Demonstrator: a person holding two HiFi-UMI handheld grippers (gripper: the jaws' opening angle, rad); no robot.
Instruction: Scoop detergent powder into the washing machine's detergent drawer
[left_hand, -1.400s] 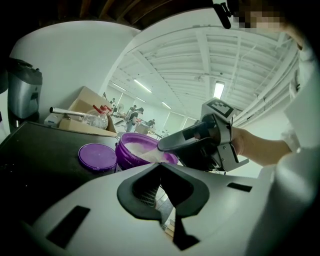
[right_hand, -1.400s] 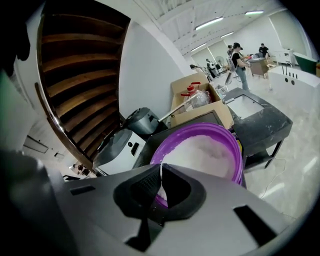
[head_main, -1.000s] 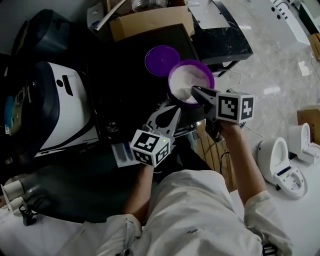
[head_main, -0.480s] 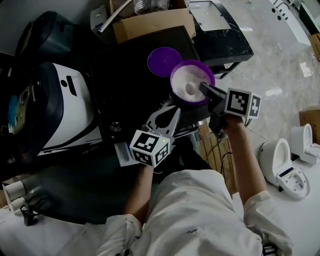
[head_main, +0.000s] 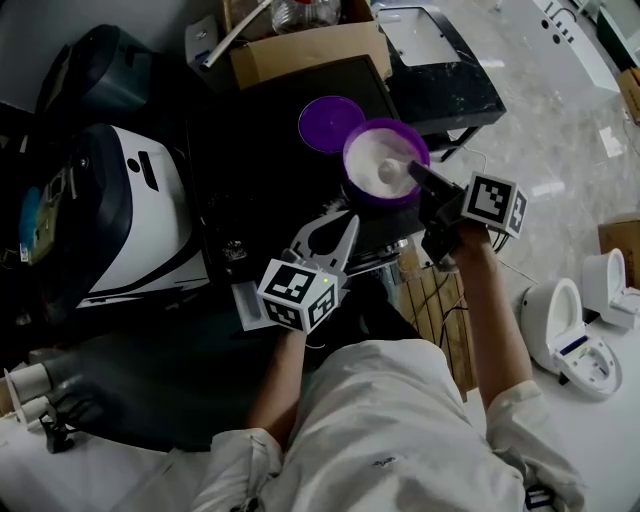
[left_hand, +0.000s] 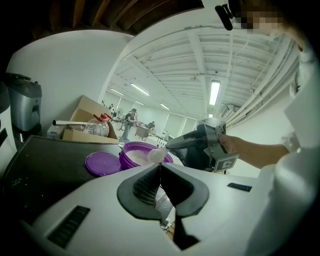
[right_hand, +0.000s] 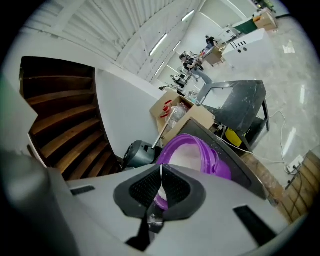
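Observation:
A purple tub of white detergent powder stands on a black top, with its purple lid lying just behind it. My right gripper is shut on the handle of a white scoop, whose bowl holds powder over the tub. The left gripper view shows that scoop at the tub's rim. My left gripper is shut and holds nothing, in front of the tub. A small white and blue drawer sticks out beside my left gripper's cube. In the right gripper view the tub sits past the shut jaws.
A white and dark appliance fills the left side. A cardboard box with a bottle and a black case stand behind the tub. White appliances sit on the floor at right, beside wooden slats.
My right gripper has drawn back to the right and turned. The scoop has come up from the tub's near rim to over the powder. My left gripper has stayed put.

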